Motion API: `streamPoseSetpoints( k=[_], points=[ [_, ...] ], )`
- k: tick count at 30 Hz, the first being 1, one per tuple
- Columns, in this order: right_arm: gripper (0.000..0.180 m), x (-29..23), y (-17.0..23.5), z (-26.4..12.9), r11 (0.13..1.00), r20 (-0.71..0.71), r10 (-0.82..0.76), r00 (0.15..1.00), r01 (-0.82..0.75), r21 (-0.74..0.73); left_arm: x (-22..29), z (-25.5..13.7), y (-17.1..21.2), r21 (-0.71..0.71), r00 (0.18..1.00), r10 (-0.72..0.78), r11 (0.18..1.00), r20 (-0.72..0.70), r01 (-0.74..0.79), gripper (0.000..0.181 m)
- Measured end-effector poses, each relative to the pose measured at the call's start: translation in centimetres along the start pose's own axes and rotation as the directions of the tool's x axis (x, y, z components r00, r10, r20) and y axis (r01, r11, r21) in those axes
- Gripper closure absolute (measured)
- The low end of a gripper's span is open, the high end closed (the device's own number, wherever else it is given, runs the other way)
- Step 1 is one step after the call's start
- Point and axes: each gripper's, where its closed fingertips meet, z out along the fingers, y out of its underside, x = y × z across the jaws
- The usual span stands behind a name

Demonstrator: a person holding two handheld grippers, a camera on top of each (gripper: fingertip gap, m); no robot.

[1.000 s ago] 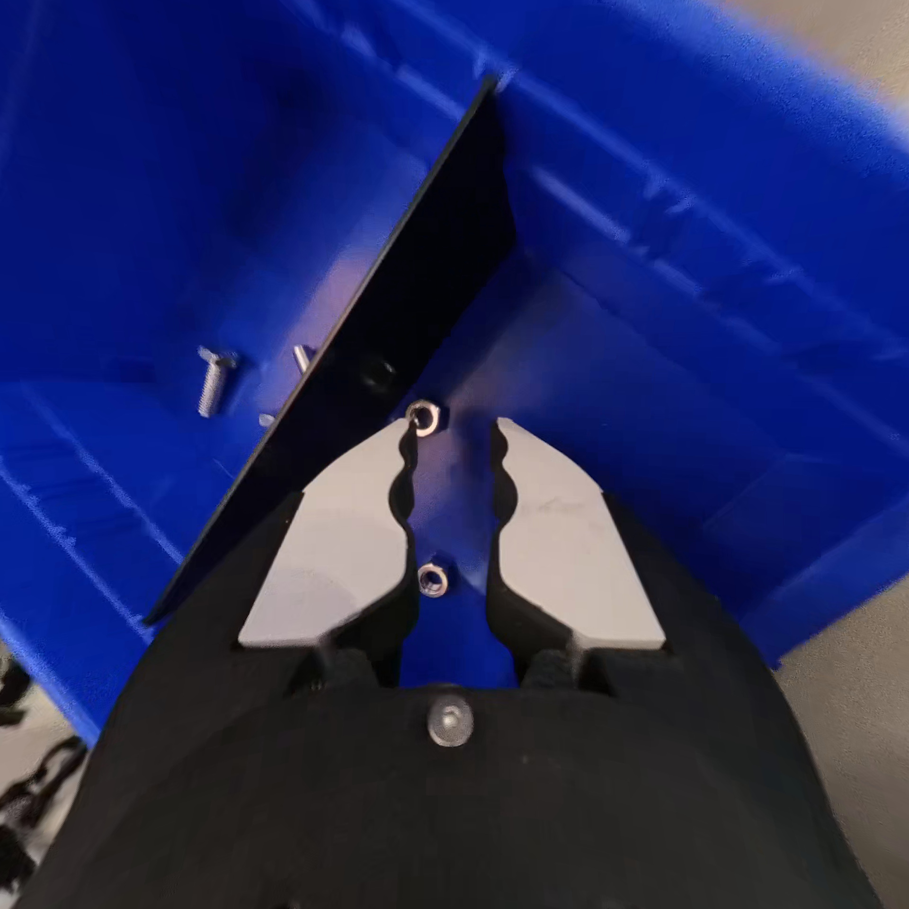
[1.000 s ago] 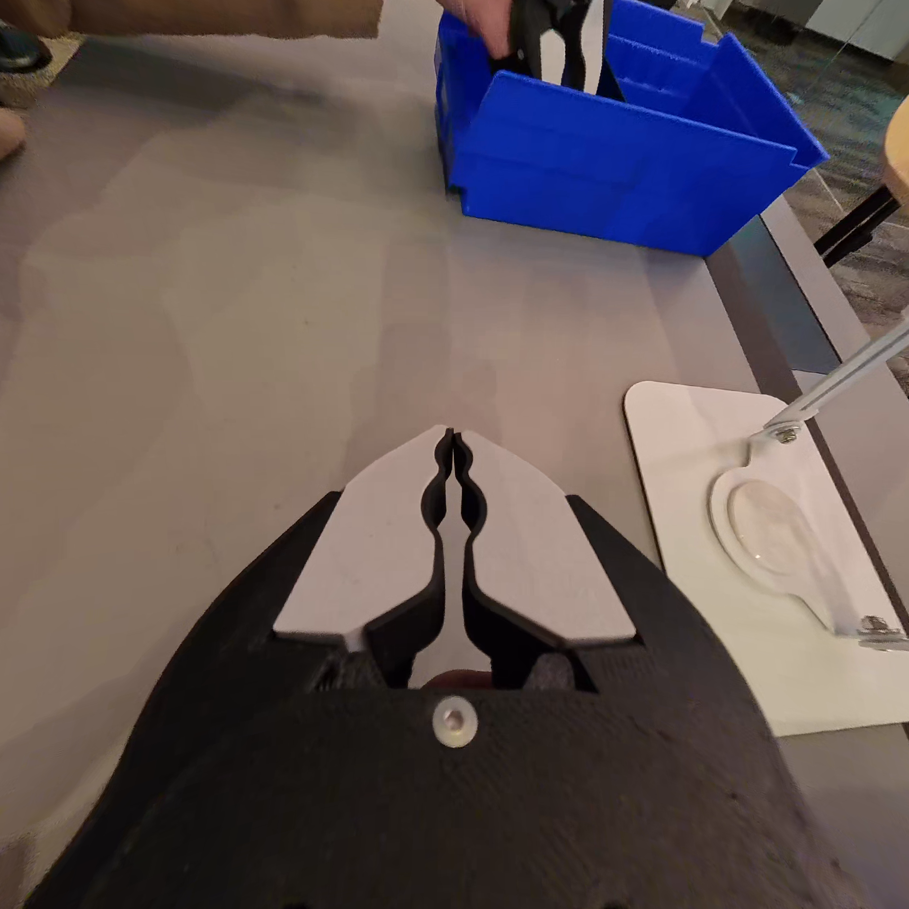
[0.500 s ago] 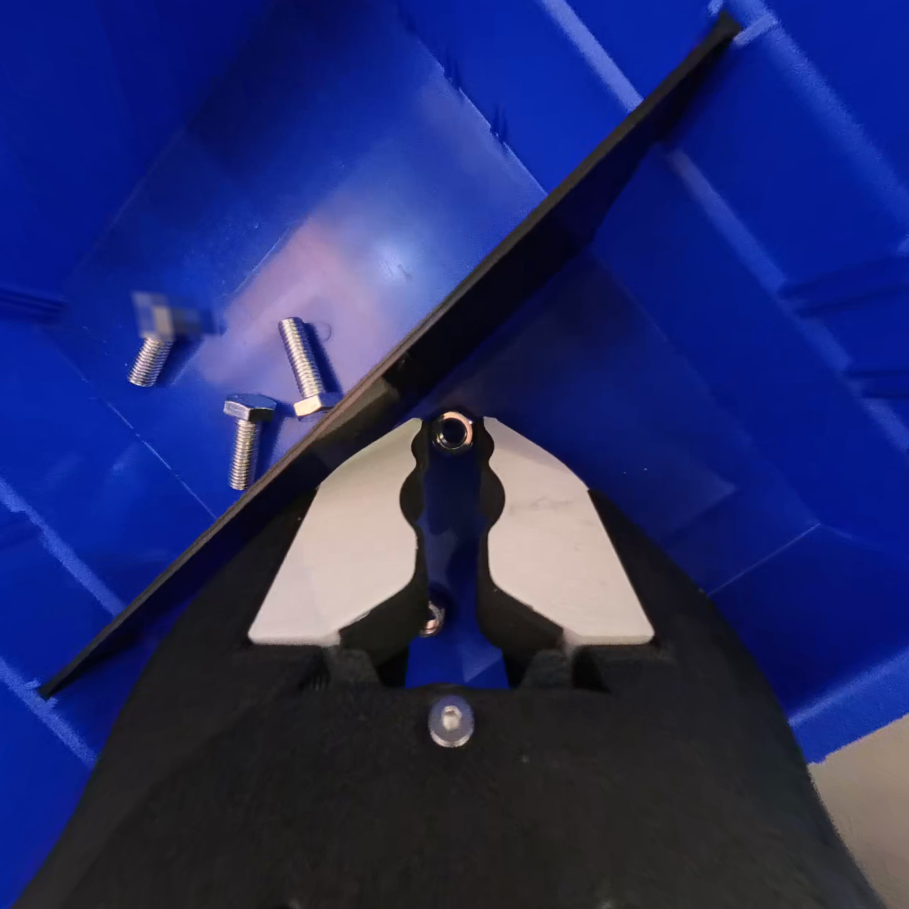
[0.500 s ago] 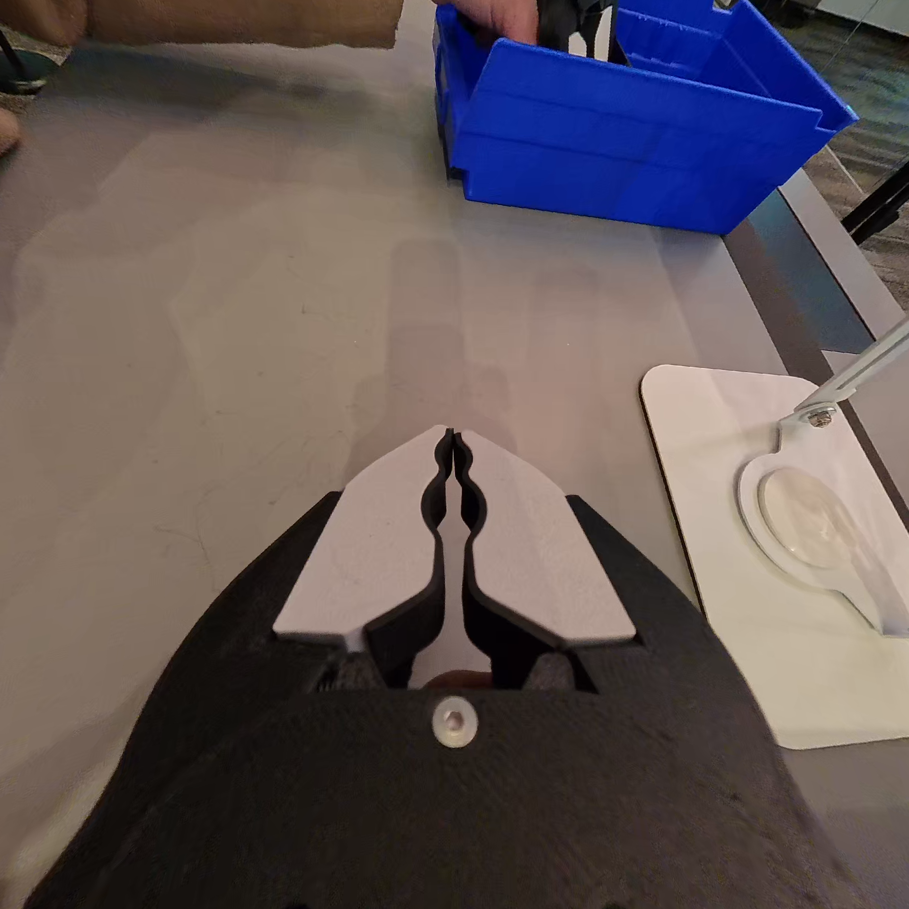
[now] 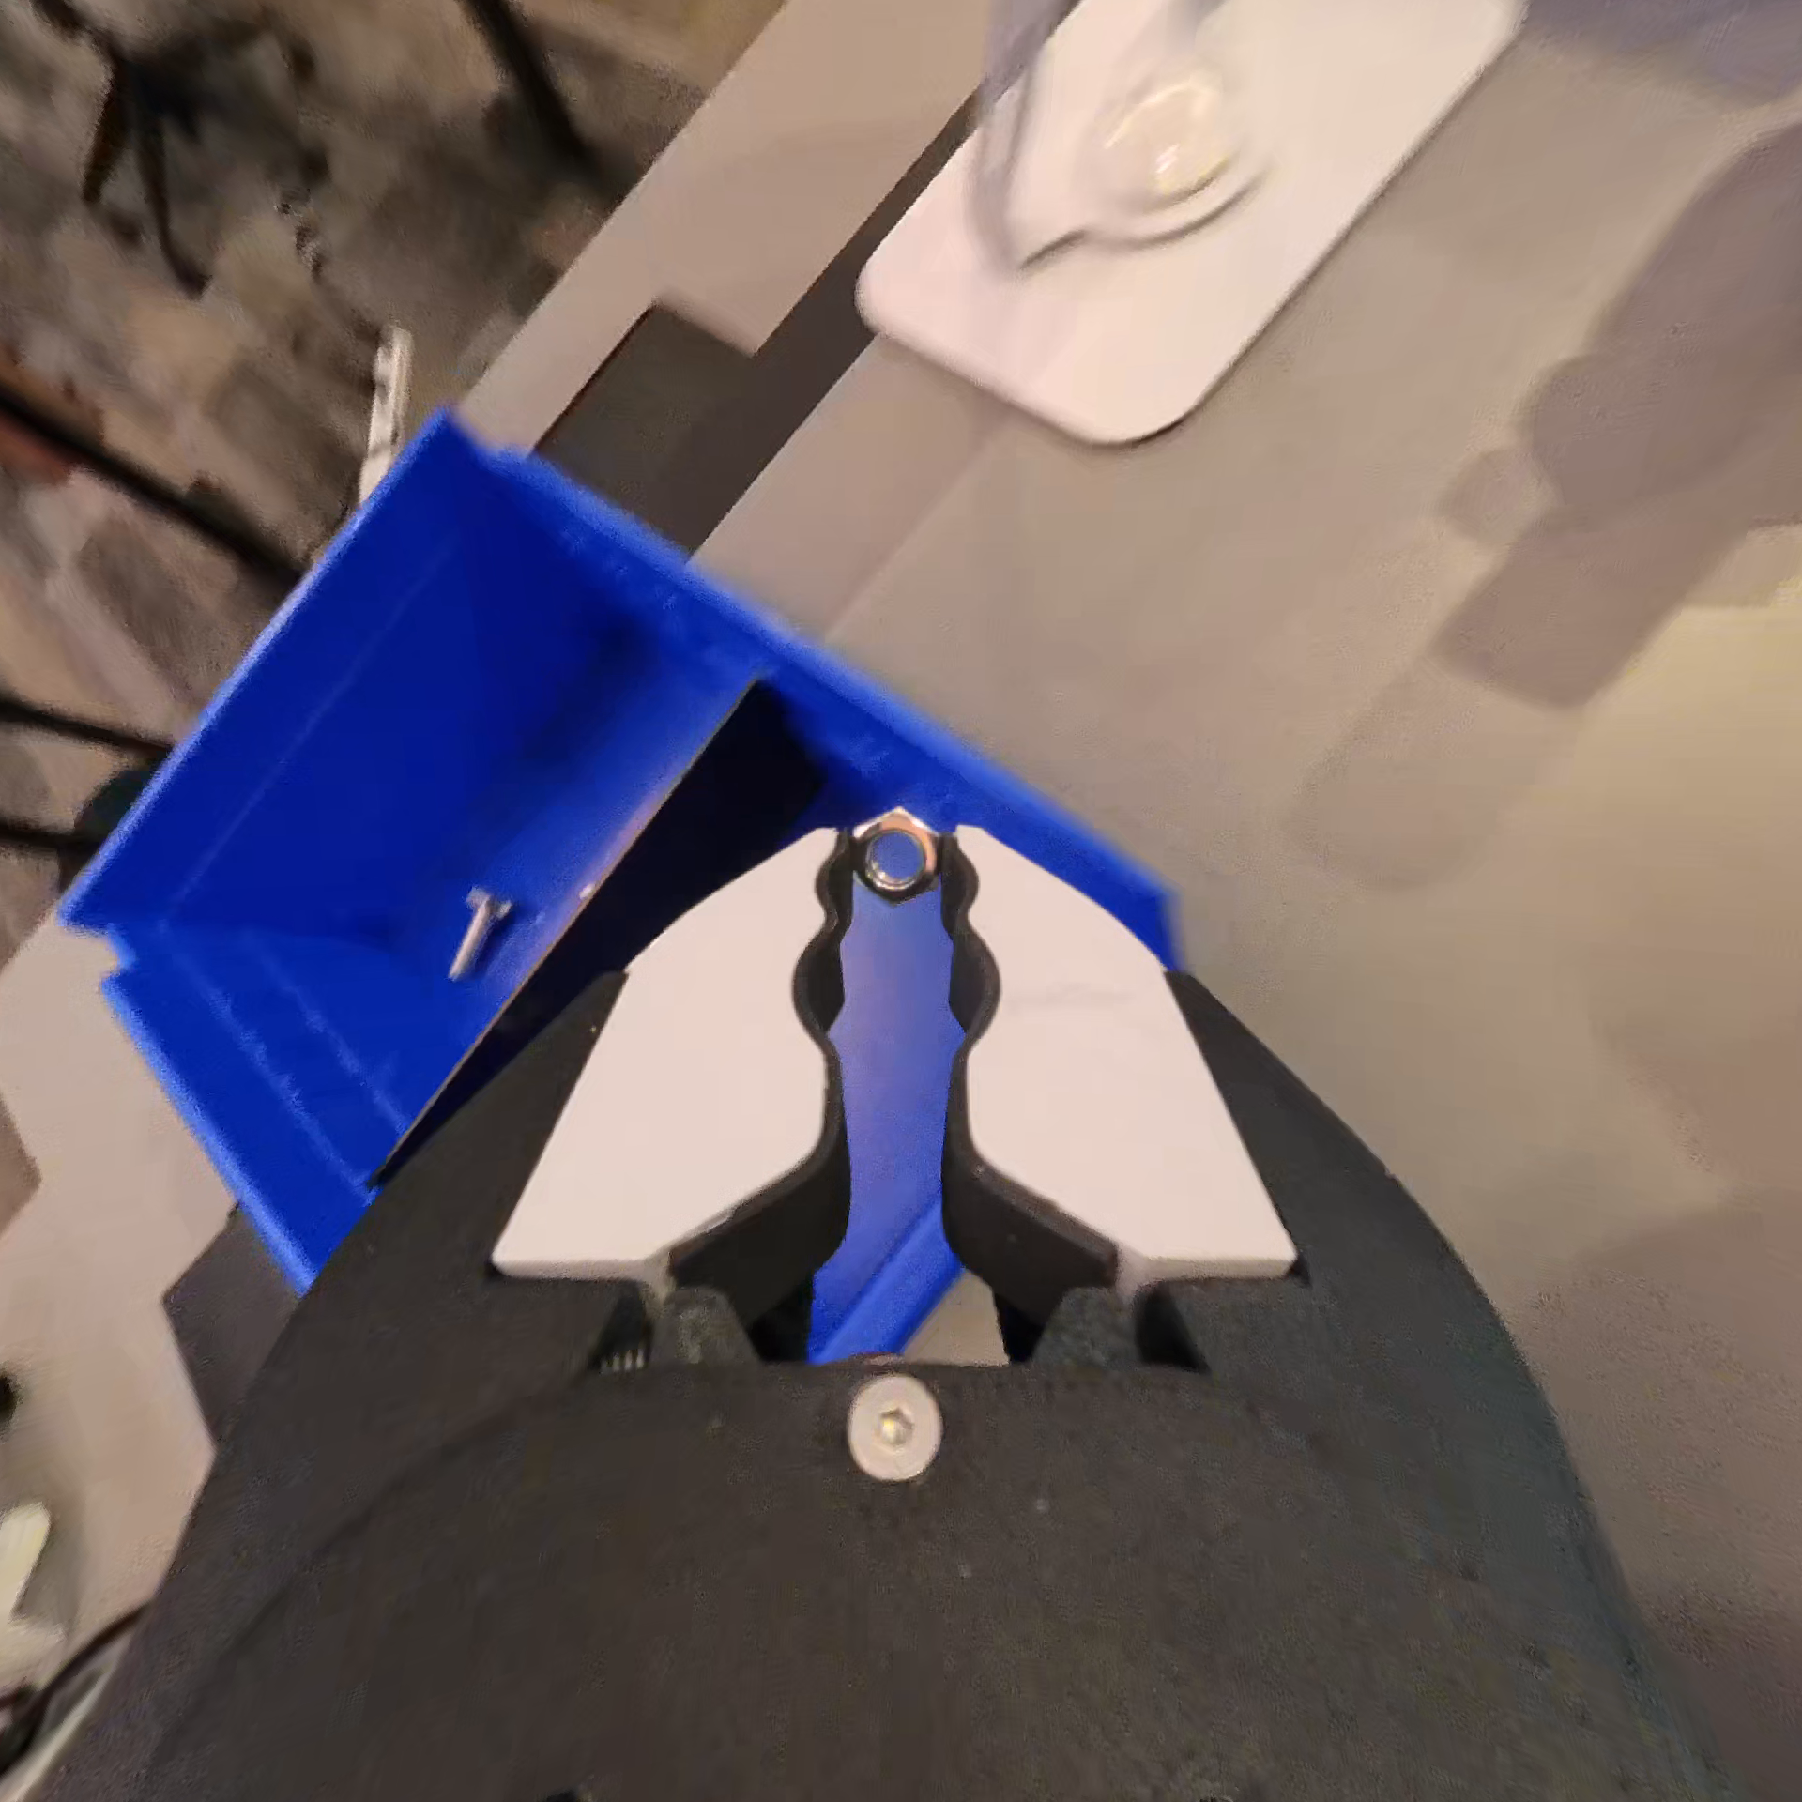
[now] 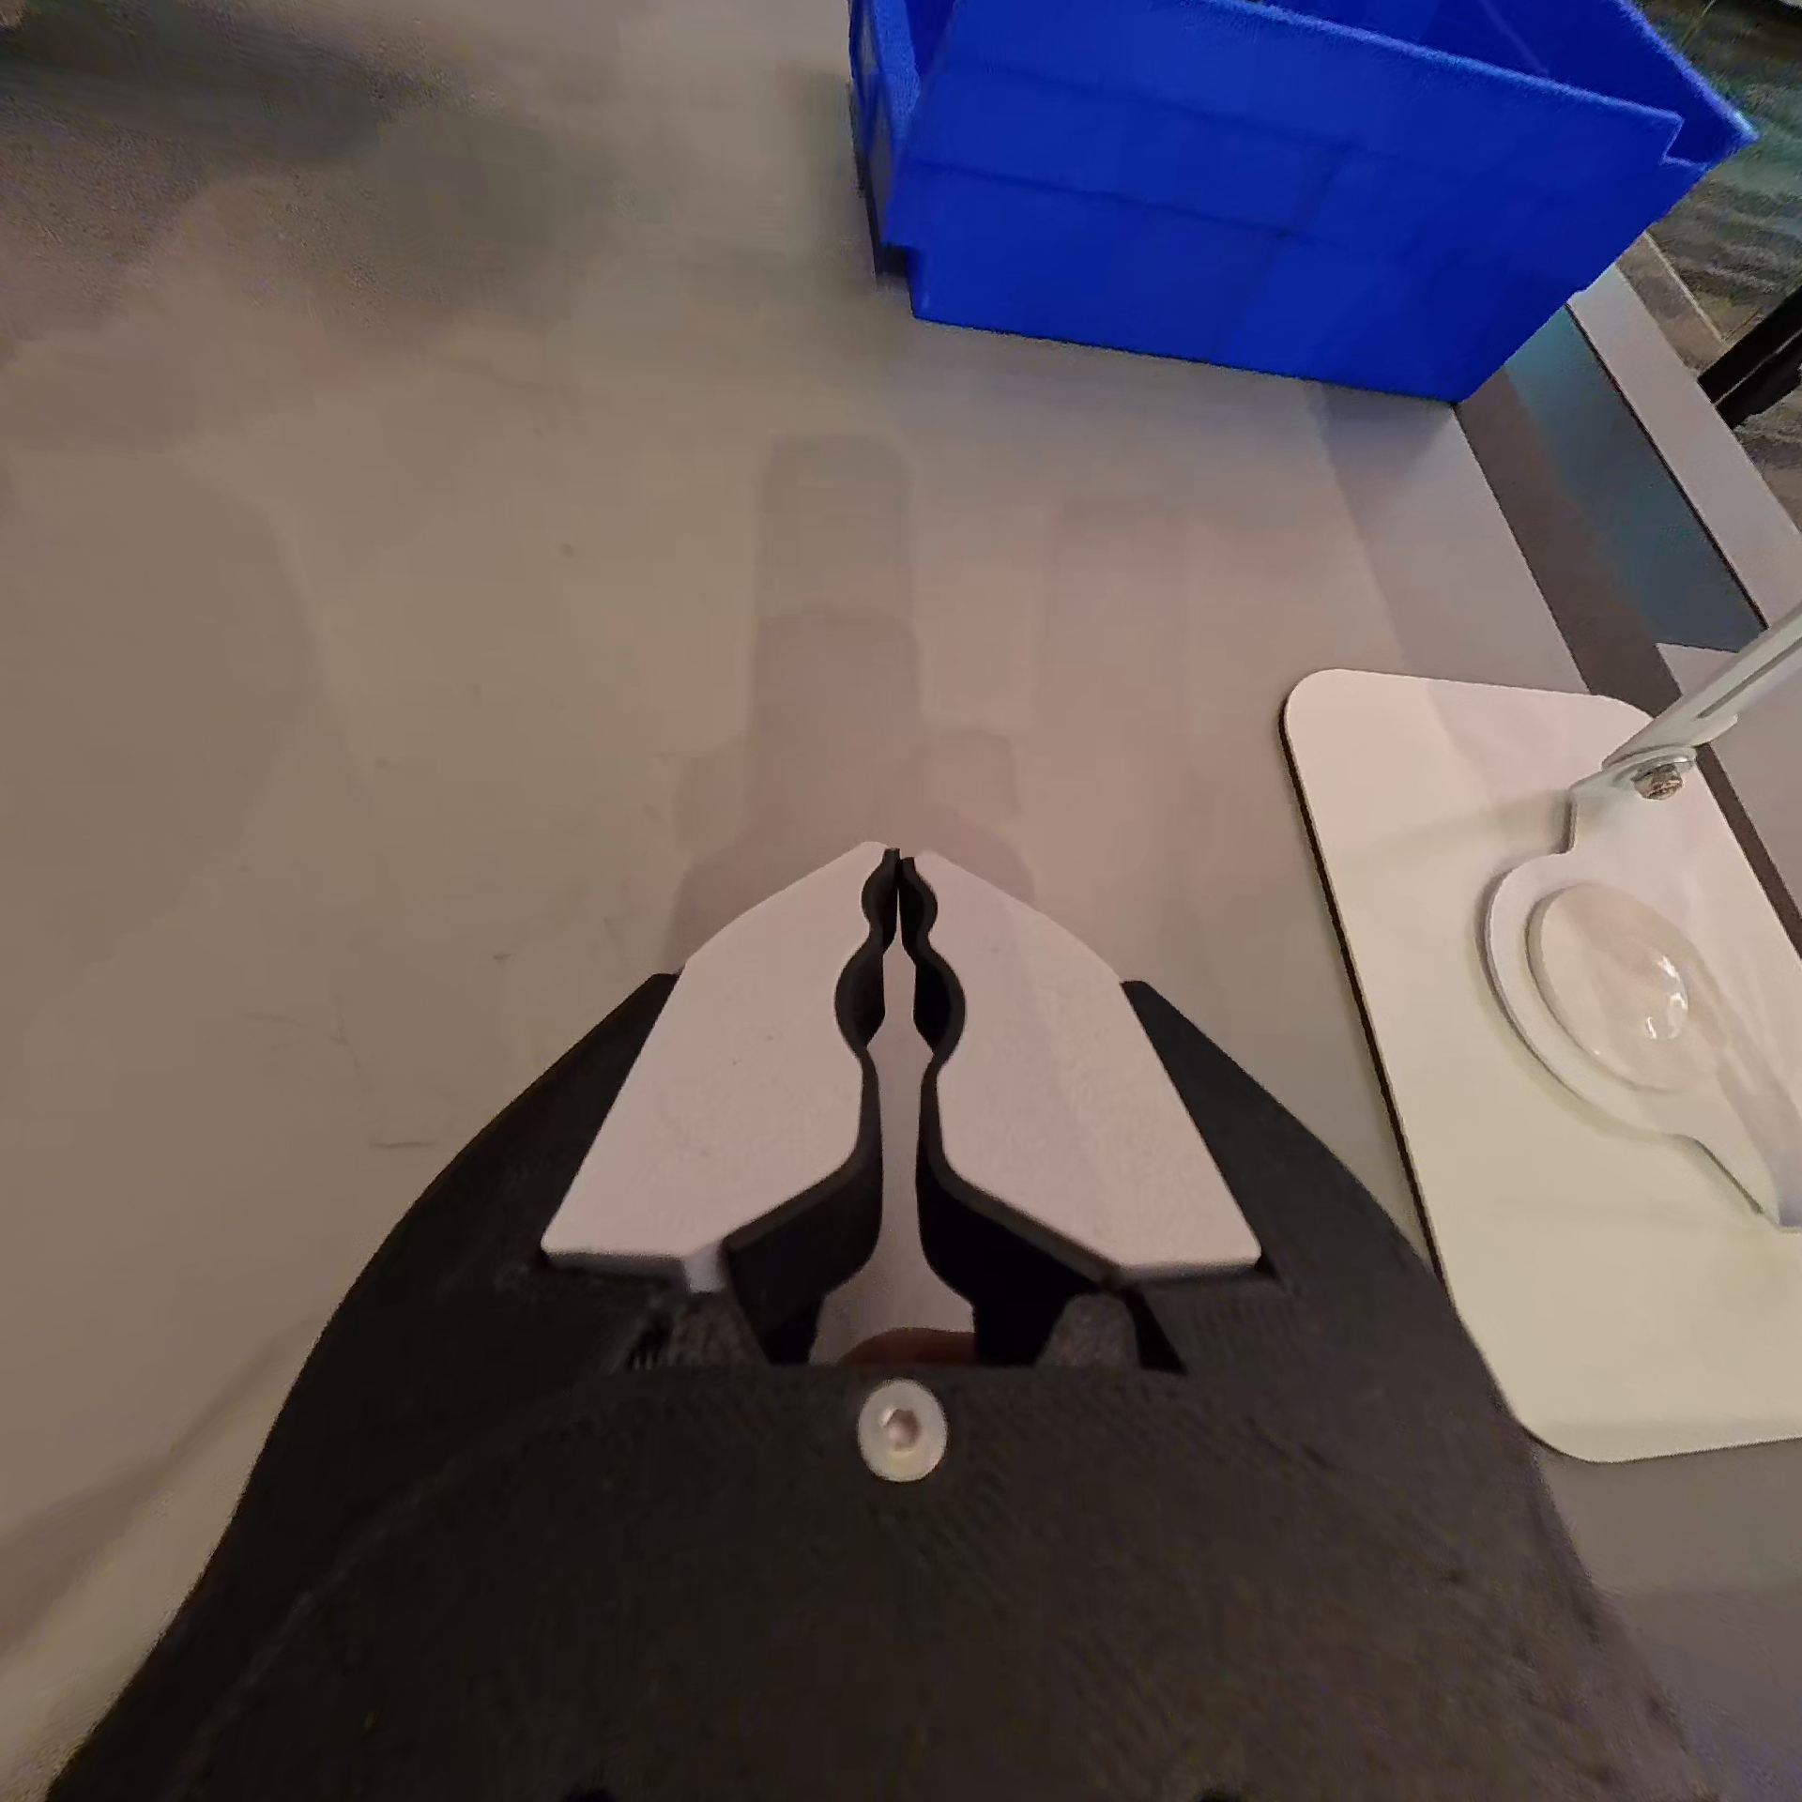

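**A:** What did I have in the left gripper (image 5: 899, 863) at that moment?

**B:** From my station I saw a small silver hex nut (image 5: 895, 862) pinched right at the fingertips, just above the centre of the left wrist frame. The tongs were closed only as far as the nut allowed, so a narrow gap ran down between the two fingers behind it.

**A:** And what lay behind the nut?

**B:** The blue bin (image 5: 410, 780) filled the left middle of that frame. I made out a black divider (image 5: 683, 858) standing inside it, and one silver bolt (image 5: 478, 931) lying on the bin floor left of the divider. The nut sat in front of the bin's near rim; I could not tell how high above it.

**A:** Anything at the top?

**B:** A white board (image 5: 1121, 322) at upper right, on the grey table (image 5: 1365, 878), with a clear lens-like piece (image 5: 1170, 156) on it, all blurred.

**A:** And the right gripper (image 6: 897, 858)?

**B:** I had its tongs pressed together at the tips with nothing between them, at the centre of the right wrist frame over bare table (image 6: 390, 683). The bin (image 6: 1268, 195) was at upper right, well apart. The white board (image 6: 1463, 1073) lay near, at the right edge, carrying the clear lens piece (image 6: 1609, 985) and a thin metal arm (image 6: 1716, 702) bolted to it.
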Motion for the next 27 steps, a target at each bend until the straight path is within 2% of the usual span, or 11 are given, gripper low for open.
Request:
streamPoseSetpoints(
  k=[1,4,7,12,15,23,27],
  points=[
    [0.18,0.0,0.2,0.1,1.0,0.001,0.002,1.0,-0.002,-0.003,1.9,-0.5,-1.0,0.023,0.999,0.028,0.999,-0.031,-0.028,0.164],
    [0.18,0.2,0.7,0.3,1.0,-0.011,-0.008,1.0,0.008,-0.022,8.0,-0.6,-3.3,0.085,0.983,0.12,0.99,-0.141,-0.109,0.164],
    [0.18,0.2,1.2,0.4,0.999,-0.015,-0.019,1.0,0.019,-0.041,13.9,0.9,-4.2,0.112,0.947,0.177,0.982,-0.266,-0.152,0.164],
    [0.18,0.2,1.9,0.6,0.998,-0.017,-0.02,1.0,0.019,-0.06,20.1,5.9,-1.8,0.018,0.889,0.239,0.967,-0.391,-0.253,0.164],
    [0.18,0.2,2.1,0.6,0.998,-0.016,-0.016,1.0,0.015,-0.062,21.2,7.5,-0.1,-0.038,0.868,0.253,0.954,-0.427,-0.296,0.164],
    [0.18,0.1,2.6,1.0,0.997,-0.008,-0.012,1.0,0.012,-0.076,23.4,8.5,1.6,-0.058,0.824,0.184,0.966,-0.536,-0.254,0.163],
    [0.18,0.2,2.7,0.9,0.997,-0.011,-0.011,1.0,0.01,-0.074,23.2,8.4,1.5,-0.054,0.831,0.146,0.977,-0.536,-0.207,0.149]
  ],
)
